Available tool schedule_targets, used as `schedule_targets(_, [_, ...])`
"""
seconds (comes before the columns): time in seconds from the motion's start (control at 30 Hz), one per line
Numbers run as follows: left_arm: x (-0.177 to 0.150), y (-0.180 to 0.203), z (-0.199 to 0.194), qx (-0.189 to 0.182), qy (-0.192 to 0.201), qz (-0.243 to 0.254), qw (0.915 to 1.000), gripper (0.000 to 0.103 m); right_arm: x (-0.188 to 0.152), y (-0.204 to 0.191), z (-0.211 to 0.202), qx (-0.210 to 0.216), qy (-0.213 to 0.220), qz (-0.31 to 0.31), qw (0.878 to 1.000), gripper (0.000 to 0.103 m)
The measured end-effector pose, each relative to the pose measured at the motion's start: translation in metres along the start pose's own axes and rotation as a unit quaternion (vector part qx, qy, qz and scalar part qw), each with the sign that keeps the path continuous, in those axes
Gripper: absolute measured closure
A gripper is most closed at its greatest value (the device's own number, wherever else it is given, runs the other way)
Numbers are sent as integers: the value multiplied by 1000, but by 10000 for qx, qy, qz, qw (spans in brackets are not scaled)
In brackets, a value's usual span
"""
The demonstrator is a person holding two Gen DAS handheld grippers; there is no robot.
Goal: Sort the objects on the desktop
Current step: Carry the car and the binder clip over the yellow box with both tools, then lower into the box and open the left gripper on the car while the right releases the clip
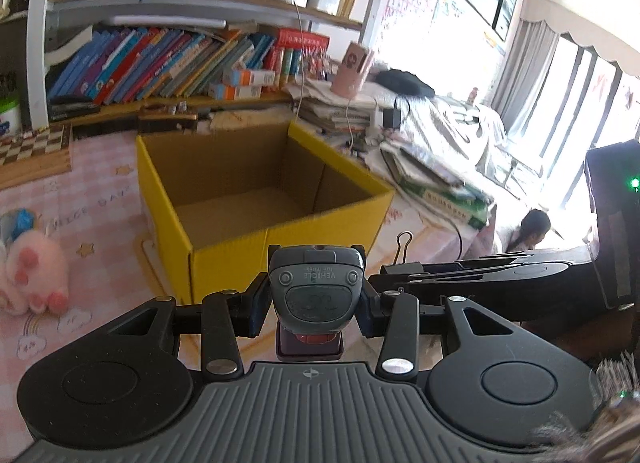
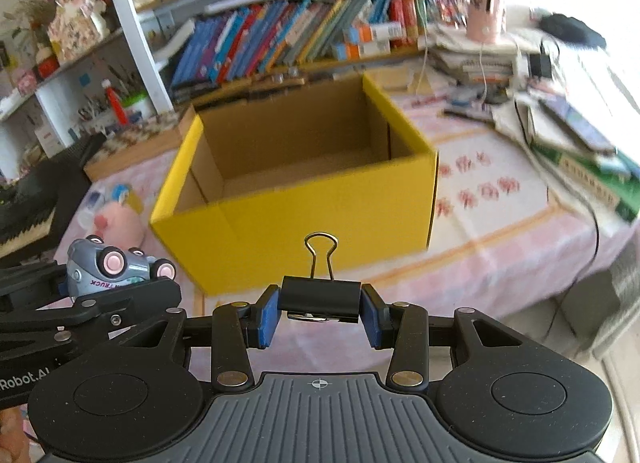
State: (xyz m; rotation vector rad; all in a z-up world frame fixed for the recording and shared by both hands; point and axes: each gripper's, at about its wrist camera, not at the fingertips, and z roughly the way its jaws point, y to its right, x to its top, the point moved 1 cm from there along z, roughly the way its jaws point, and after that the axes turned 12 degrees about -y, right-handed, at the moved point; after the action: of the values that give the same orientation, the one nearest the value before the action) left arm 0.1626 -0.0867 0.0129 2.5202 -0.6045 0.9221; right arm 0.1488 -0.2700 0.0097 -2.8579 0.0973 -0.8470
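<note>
My left gripper [image 1: 315, 299] is shut on a grey toy truck [image 1: 316, 291], its underside toward the camera, held just before the near wall of an open yellow cardboard box [image 1: 224, 239]. The truck also shows in the right wrist view [image 2: 108, 267] with pink wheels. My right gripper [image 2: 320, 311] is shut on a black binder clip [image 2: 320, 297], wire handles up, in front of the same yellow box [image 2: 296, 219]. The clip also shows in the left wrist view [image 1: 402, 259]. The box looks empty inside.
A pink plush toy [image 1: 32, 267] lies on the pink checked tablecloth [image 1: 92, 215] left of the box. Stacks of books and papers [image 2: 572, 135] lie right of it. A bookshelf [image 1: 168, 63] stands behind. A pink cup [image 1: 350, 71] sits on a stack.
</note>
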Motion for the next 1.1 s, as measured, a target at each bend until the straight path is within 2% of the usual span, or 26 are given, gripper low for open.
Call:
schedule_targets(0.33, [40, 11, 5, 234, 428, -25, 9988, 63, 53, 20, -6, 285, 558, -736, 9953, 61])
schedule_targets(0.53, [69, 2, 13, 435, 511, -3, 9977, 63, 83, 23, 7, 402, 633, -1352, 9880, 61])
schedule_targets(0.7, [89, -10, 31, 627, 350, 73, 9974, 63, 108, 21, 29, 382, 585, -1938, 9785, 61])
schedule_targets(0.93, [116, -33, 70, 770, -111, 164, 9968, 63, 137, 13, 71, 317, 208, -2717, 9616, 61])
schedule_targets(1.1, [131, -46, 104, 878, -431, 177, 9950, 63, 151, 3, 97, 178, -29, -3388, 9407, 61])
